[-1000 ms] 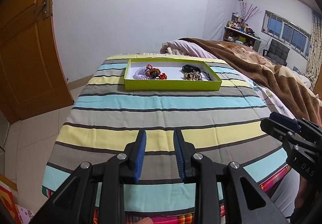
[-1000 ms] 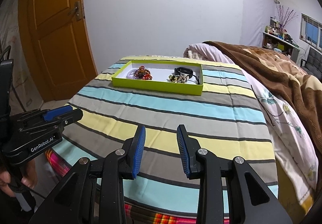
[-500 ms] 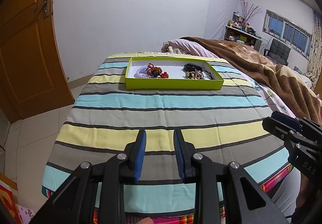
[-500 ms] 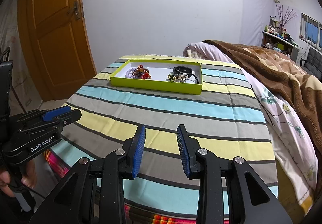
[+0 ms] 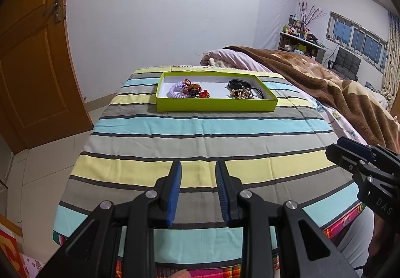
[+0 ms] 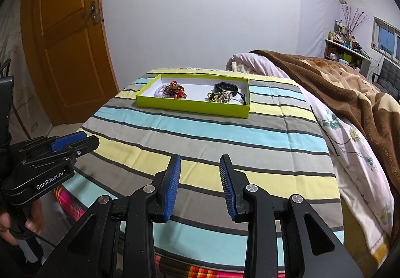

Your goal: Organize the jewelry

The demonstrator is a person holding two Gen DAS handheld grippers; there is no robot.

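A green tray (image 5: 216, 105) sits at the far end of a bed covered by a striped sheet (image 5: 200, 128), well apart from both grippers. Inside it, on the white floor of the tray, the jewelry lies in two clusters. On the left is a pale purple coiled bracelet (image 5: 175, 91) touching a bunch of red and brown beads (image 5: 193, 89). On the right is a black wristband (image 5: 237, 83), with a gold and dark beaded piece (image 5: 241, 94) just near of it and a thin black cord (image 5: 258, 91) running toward the tray's right wall. The right wrist view shows the same layout: the tray (image 6: 192, 105), the coiled bracelet (image 6: 160, 91), the red beads (image 6: 176, 90), the wristband (image 6: 226, 88) and the gold piece (image 6: 218, 97).

The left gripper (image 5: 197, 186) hangs over the near part of the sheet, its blue-padded fingers (image 5: 175, 188) parted with a moderate gap and nothing between them. The right gripper (image 6: 200, 184) hangs the same way over the near stripes, its fingers (image 6: 172, 185) slightly wider apart and also empty. Each gripper shows at the edge of the other's view, the left one (image 6: 72, 141) held by a hand (image 6: 15, 223) at the lower left.

A brown blanket (image 5: 325, 93) is heaped on the right side of the bed, and a wooden door (image 6: 70, 40) stands to the left.
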